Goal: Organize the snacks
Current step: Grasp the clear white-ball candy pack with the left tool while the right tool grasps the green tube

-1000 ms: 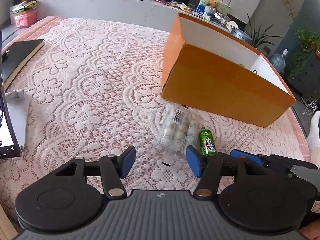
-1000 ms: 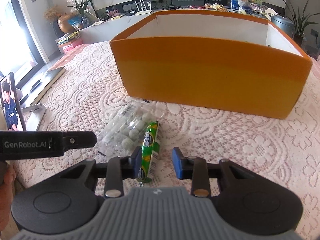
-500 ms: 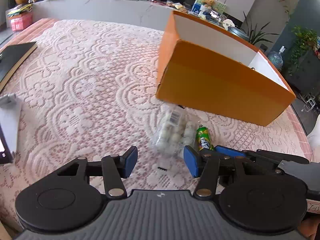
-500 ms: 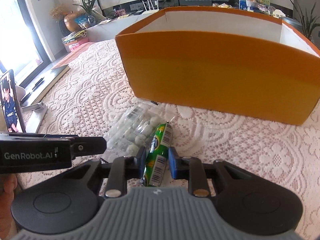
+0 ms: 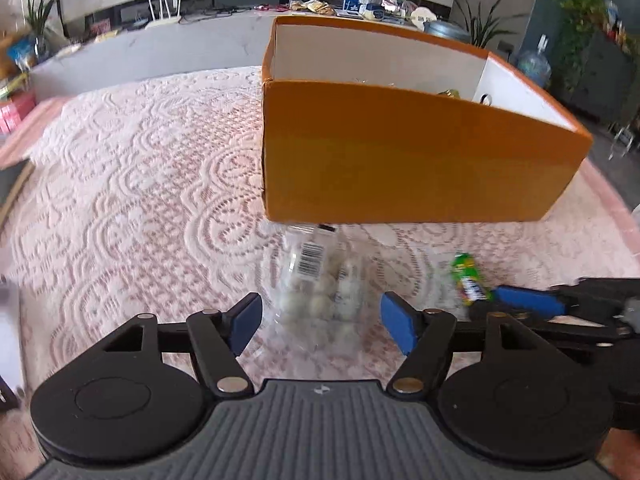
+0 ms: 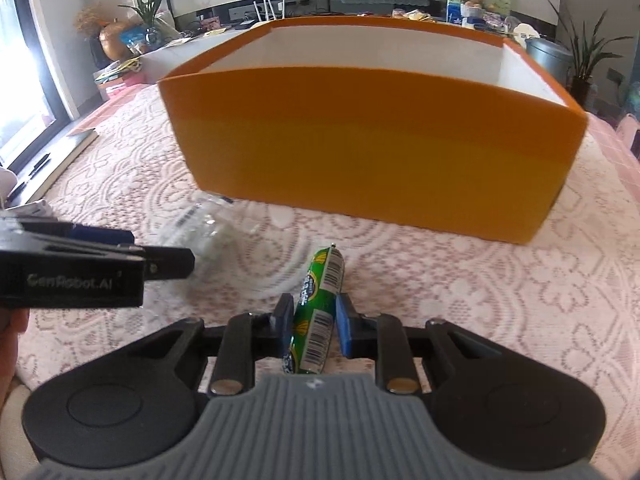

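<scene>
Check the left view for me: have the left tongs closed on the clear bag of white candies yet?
No: the left tongs stand open, their blue pads clear of the clear bag of white candies lying between them on the lace cloth.

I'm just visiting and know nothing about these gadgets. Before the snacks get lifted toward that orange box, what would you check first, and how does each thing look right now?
1. Right hand-held gripper clamped on the green snack stick: ok, both pads press its sides.
2. Left hand-held gripper opened wide enough for the clear bag of white balls: ok, its jaws have just been opening and the bag lies between them, untouched.
3. Bag held: not ok, nothing grips it yet.
4. Orange box open on top: ok, no lid.
5. Room left inside the box: cannot tell, the near wall hides most of the floor.
6. The two grippers clear of each other: ok, close but apart.
</scene>
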{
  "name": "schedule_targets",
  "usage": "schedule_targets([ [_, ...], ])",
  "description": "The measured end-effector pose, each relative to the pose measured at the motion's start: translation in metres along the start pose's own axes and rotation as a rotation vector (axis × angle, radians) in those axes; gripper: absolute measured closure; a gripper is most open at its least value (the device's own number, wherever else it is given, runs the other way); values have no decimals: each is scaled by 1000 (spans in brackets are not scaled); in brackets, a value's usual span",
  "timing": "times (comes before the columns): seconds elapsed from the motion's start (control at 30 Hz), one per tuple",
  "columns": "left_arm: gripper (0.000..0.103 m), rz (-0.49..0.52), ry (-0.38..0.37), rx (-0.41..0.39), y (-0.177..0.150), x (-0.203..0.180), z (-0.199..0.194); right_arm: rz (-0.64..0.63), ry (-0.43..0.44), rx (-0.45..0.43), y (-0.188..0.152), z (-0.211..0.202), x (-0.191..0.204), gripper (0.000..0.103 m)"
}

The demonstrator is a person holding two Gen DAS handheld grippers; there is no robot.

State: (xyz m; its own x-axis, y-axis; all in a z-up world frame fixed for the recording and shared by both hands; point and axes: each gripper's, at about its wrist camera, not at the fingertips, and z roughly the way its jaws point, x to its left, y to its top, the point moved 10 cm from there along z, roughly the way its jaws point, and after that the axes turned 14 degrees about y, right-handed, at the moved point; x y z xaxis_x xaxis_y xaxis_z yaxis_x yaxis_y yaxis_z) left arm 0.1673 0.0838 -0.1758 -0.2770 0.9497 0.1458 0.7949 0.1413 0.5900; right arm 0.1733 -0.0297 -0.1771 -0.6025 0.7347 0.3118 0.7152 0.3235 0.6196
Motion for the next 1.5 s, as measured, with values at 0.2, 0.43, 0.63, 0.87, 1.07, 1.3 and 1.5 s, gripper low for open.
schedule_targets([
  [0.2, 23, -3, -5, 25, 0, 0, 12, -4, 14, -14, -1, 2, -1, 83],
  [0.43, 23, 46, 25, 4, 3, -9, 18, -15, 18, -28, 0, 4, 0, 82],
  [0.63, 23, 56, 30, 19, -3, -11, 25, -5, 30, -38, 2, 5, -1, 81],
  [0.87, 23, 65, 30, 0, -3, -15, 25, -11, 41, -36, 2, 10, -1, 76],
  [1.07, 23, 56, 23, -20, -2, -15, 26, 42, 57, -34, 2, 17, -10, 67],
  [1.3, 35, 58, 25, -41, -2, -16, 24, 18, 37, -47, 4, 18, -11, 67],
  [1.5, 37, 67, 33, -59, -2, -16, 23, 25, 34, -54, 5, 18, -14, 67],
])
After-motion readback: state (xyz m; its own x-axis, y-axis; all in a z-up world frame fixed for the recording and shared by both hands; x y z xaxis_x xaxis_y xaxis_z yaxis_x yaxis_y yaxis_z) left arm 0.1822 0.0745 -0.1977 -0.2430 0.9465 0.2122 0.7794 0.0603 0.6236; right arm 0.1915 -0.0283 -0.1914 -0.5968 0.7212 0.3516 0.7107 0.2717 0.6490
